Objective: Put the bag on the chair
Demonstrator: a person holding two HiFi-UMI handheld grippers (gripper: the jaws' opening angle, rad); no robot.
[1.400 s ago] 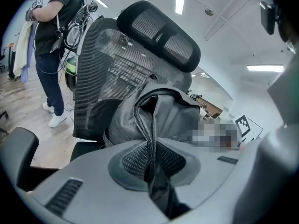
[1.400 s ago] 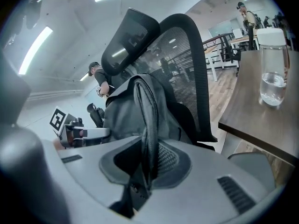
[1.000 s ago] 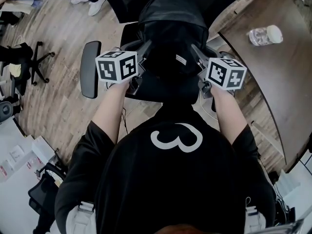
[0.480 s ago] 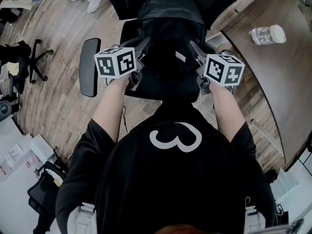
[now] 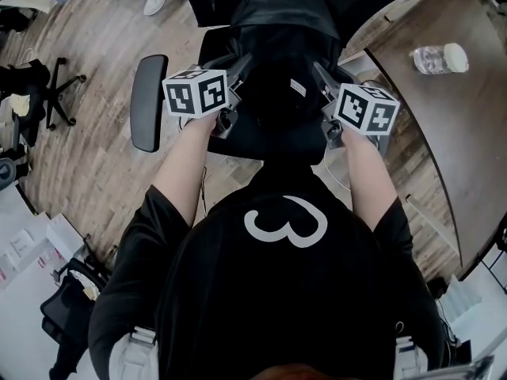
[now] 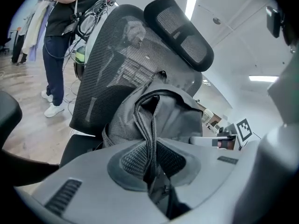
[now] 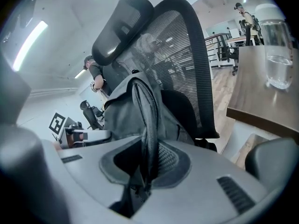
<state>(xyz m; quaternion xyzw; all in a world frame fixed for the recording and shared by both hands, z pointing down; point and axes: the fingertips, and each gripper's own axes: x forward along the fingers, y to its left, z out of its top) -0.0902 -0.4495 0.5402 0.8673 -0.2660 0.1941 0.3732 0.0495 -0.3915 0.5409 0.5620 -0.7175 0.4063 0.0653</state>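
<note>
Grey bag point(image 5: 281, 77) stretches between left tongs point(image 6: 152, 171) and right tongs point(image 7: 142, 171), each pinched tight on its edge.

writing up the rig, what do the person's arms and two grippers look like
The left gripper and right gripper are pale grey plastic with dark mesh pads; each carries a white cube with black square markers. Black short sleeves, forearms bare.

chair seat point(image 6: 79, 148) mostly hidden under bag point(image 6: 173, 115)

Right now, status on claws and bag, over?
Left claw and right claw both shut on bag, at its zippered edges. Bag upright against chair backrest. No obstruction seen.
</note>
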